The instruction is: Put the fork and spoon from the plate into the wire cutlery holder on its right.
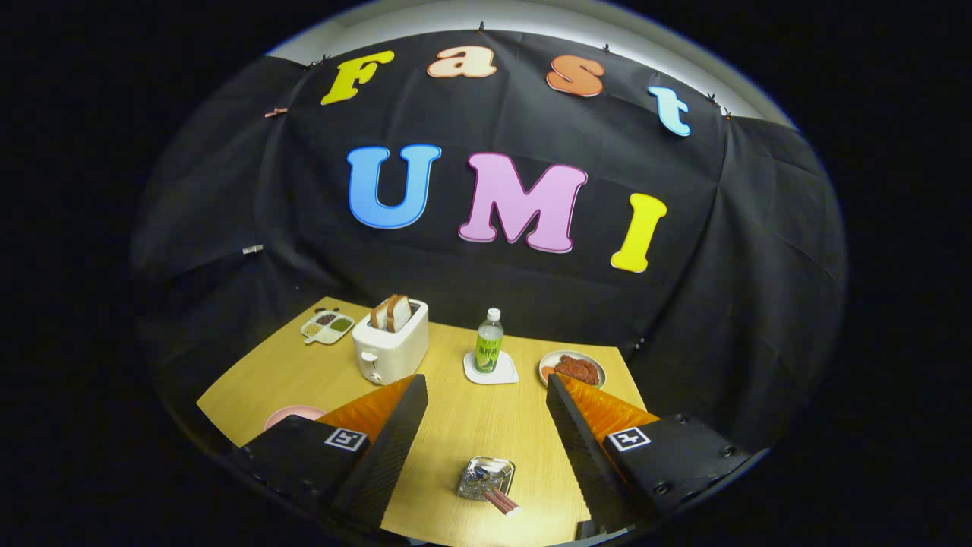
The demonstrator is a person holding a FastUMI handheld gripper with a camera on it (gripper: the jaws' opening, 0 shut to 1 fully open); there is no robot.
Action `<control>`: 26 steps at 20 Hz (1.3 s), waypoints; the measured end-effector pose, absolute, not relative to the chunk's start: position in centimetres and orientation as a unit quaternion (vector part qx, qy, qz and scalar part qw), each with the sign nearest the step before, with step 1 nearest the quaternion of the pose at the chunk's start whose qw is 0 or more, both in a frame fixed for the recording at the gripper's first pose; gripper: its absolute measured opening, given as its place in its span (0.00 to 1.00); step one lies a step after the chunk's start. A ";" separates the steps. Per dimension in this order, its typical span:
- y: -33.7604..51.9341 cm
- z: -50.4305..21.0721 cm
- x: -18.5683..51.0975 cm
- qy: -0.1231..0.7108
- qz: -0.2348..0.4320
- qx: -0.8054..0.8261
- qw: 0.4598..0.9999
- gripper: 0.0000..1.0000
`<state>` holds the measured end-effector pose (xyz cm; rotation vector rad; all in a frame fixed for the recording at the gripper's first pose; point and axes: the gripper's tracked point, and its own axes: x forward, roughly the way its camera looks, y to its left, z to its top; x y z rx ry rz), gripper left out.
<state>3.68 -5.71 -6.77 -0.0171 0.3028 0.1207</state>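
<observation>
Gripper [486, 410] open, fingers spread, nothing held. The wire cutlery holder [486, 477] sits low between them with pink-handled cutlery [501, 500] inside; the pink plate [292, 415] lies beside the left finger. Any remaining piece probably needs a low, handle-centred approach.

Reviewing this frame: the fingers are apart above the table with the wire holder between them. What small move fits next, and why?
Probably none beyond backing away. The gripper is open and holds nothing, while the wire cutlery holder already has utensil handles sticking out of it. The pink plate peeks out behind the left finger; whether it is bare cannot be told.
</observation>
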 end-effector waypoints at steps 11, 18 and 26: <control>-8.1 -2.3 3.8 0.070 0.101 0.030 0.992 0.98; -9.8 -2.9 4.1 0.071 0.131 0.040 0.988 0.98; -10.4 -3.5 5.0 0.060 0.143 0.054 0.986 0.98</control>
